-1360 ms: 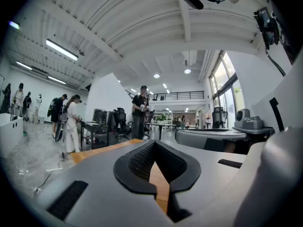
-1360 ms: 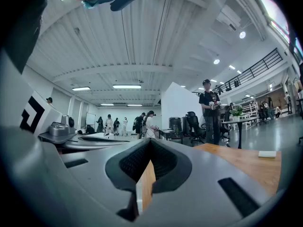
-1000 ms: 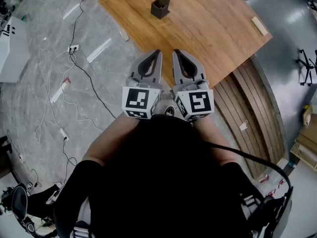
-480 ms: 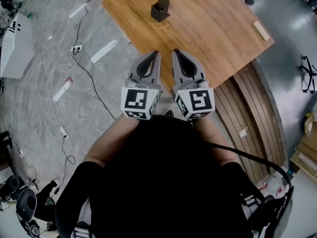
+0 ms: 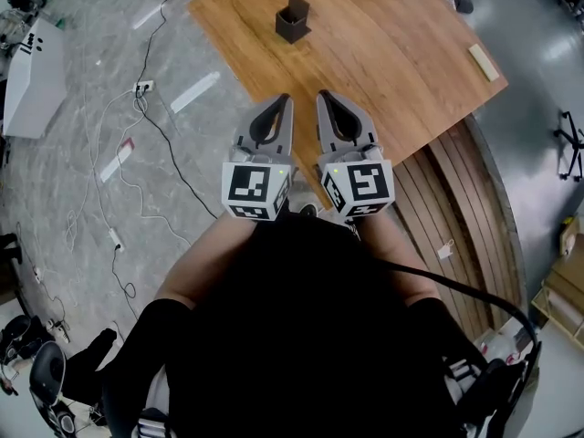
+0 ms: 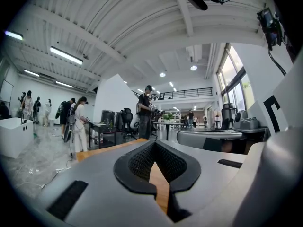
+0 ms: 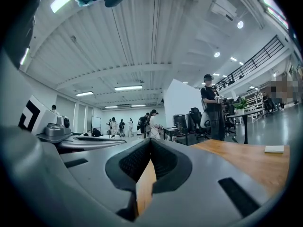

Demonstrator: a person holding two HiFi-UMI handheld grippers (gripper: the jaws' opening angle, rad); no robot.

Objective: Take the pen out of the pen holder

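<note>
Small dark square pen holder (image 5: 293, 18) upright on far part of wooden surface (image 5: 401, 62), well ahead of both grippers. Pen too small to make out. Left gripper (image 5: 285, 99), right gripper (image 5: 325, 96) side by side near body, jaws clenched, empty. Left slightly more in line with holder.

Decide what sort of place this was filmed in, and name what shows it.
Probably a big open lab or workshop hall, not a home: cables trail across the stone floor, strip lights hang under a high ribbed ceiling, and people stand among desks.
</note>
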